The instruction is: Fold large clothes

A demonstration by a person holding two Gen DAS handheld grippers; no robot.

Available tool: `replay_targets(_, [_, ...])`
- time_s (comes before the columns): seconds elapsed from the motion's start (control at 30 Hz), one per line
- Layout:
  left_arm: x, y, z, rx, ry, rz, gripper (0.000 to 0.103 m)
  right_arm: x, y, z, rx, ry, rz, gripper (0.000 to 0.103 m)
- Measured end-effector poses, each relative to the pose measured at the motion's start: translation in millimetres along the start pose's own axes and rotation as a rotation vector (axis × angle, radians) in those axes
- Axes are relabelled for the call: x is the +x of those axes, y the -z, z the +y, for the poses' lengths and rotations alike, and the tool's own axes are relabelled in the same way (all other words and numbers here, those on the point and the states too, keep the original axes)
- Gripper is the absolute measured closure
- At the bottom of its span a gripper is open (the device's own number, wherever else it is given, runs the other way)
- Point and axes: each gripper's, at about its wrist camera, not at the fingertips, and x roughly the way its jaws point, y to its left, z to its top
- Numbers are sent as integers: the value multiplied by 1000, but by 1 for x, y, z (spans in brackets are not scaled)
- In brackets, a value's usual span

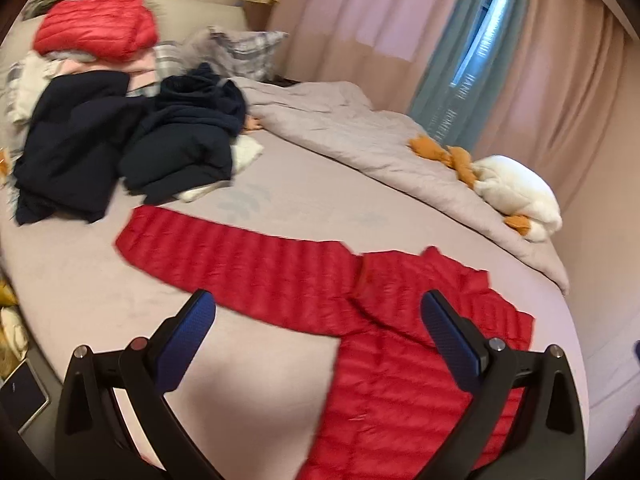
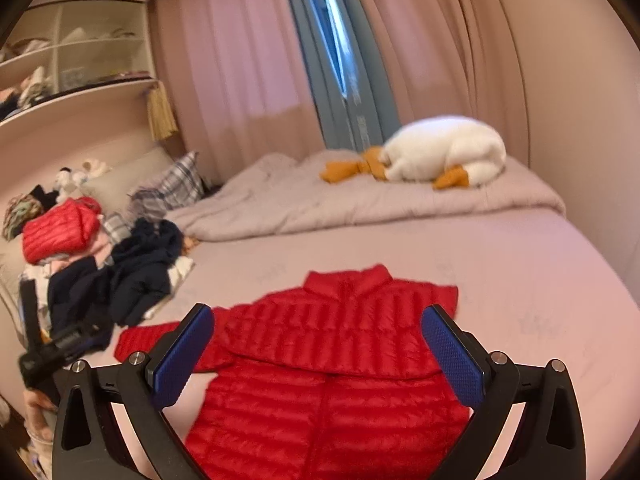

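Note:
A red quilted puffer jacket (image 1: 400, 380) lies flat on the pinkish bed sheet (image 1: 88, 292), front side up. One sleeve (image 1: 224, 256) stretches out to the left across the sheet. In the right wrist view the jacket (image 2: 332, 400) shows its collar (image 2: 360, 280) at the far end, and the other sleeve (image 2: 340, 332) lies folded across the chest. My left gripper (image 1: 316, 300) hovers above the jacket, open and empty. My right gripper (image 2: 318, 312) is also open above the jacket, with nothing between its blue pads (image 2: 452, 356).
Dark navy clothes (image 1: 120, 148) are heaped at the back left, with a folded red jacket (image 1: 96, 26) on a stack behind them. A grey duvet (image 1: 340, 128) and a white plush goose (image 1: 516, 192) lie along the far side. A plaid pillow (image 1: 248, 48), curtains and shelves (image 2: 80, 92) stand beyond.

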Motion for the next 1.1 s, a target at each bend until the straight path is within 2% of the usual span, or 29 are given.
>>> replay_targets(0.17, [0,9,41,-78,37,11,0,-19,5,16,-18,-11,-65,1])
replay_targets(0.3, [6,8,76,-151,-5,19,0,-22,10,27,-33,-17,-115,1])
replay_targets(0.47, [25,1,125,-242,-21,-18,0,-14,17,38,-43,57,-106,1])
replay_targets(0.63, [65,-8,189,-390,-127,1,2,-4,20,38,-30,157,-65,1])
replay_targets(0.67, [74,-9,203,-425,-134,9,4,-4,21,38,-32,178,-59,1])
replay_targets(0.73, [89,-9,226,-494,-131,31,13,-5,22,38,-31,208,-54,1])
replay_targets(0.87, [121,-7,268,-617,-87,72,24,-4,24,34,-10,252,-44,1])
replay_targets(0.93, [132,-4,280,-644,-93,88,41,-3,26,34,4,264,-38,1])
replay_targets(1.03, [146,1,295,-682,-104,105,45,0,30,36,12,273,-17,1])
replay_targets(1.1, [154,4,302,-706,-62,91,45,2,32,40,5,284,-1,1])
